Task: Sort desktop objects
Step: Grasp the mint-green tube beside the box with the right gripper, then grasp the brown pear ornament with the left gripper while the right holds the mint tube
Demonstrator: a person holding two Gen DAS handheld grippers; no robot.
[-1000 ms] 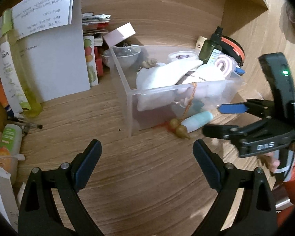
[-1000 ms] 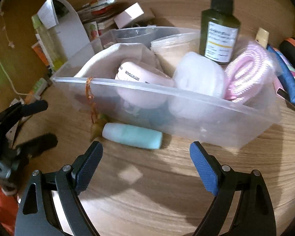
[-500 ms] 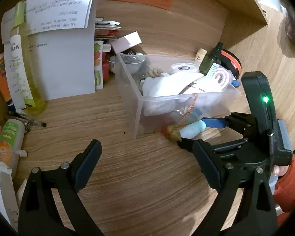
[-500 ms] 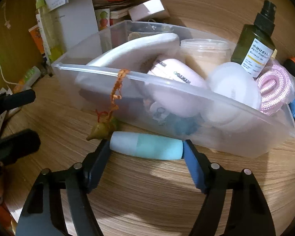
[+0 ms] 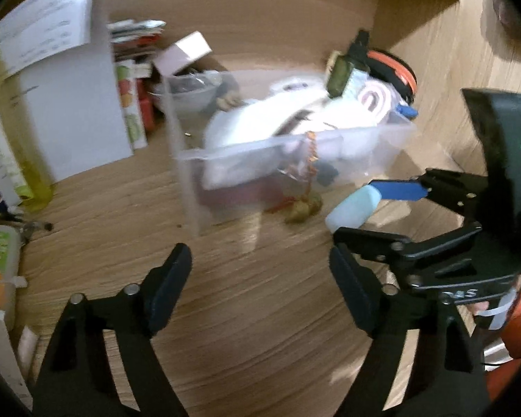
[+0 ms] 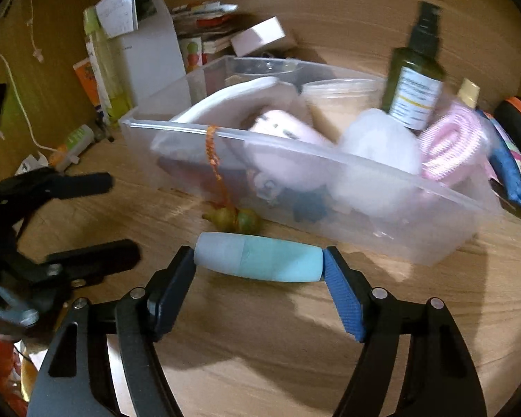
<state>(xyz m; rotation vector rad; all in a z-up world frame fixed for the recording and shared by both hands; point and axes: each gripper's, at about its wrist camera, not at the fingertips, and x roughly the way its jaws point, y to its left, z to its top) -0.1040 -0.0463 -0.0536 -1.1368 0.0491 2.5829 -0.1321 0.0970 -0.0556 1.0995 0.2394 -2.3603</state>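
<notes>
Right gripper (image 6: pixel 258 271) now has its pads pressed on both ends of the teal tube (image 6: pixel 258 259), lower centre of the right wrist view; a second ago those jaws stood spread wide with the tube lying free on the desk (image 6: pixel 260 347) in front of the clear bin (image 6: pixel 364 215). So the grasp looks made, and the tube probably goes over the bin wall next (it is just in front of the wall now, apart from it). In the left wrist view the tube sits at centre right, and it looks raised a little off the wood, though blur makes that uncertain.

Left gripper (image 5: pixel 260 288) at the bottom of its own view: jaws are closing, nothing between them, only bare wood. It has dropped from its wide spread a second ago.

Small olive gourd charm (image 6: pixel 232 219) on an orange cord hangs over the bin's front wall, resting on the desk just behind the tube; it could snag on the lift.

Writing: green spray bottle (image 6: pixel 415 80) at upper right has a white label, too blurred to read. Paper sheet (image 5: pixel 48 17) at upper left of the left view carries printed lines, unreadable. Letters on the right gripper's body are too blurred to make out
</notes>
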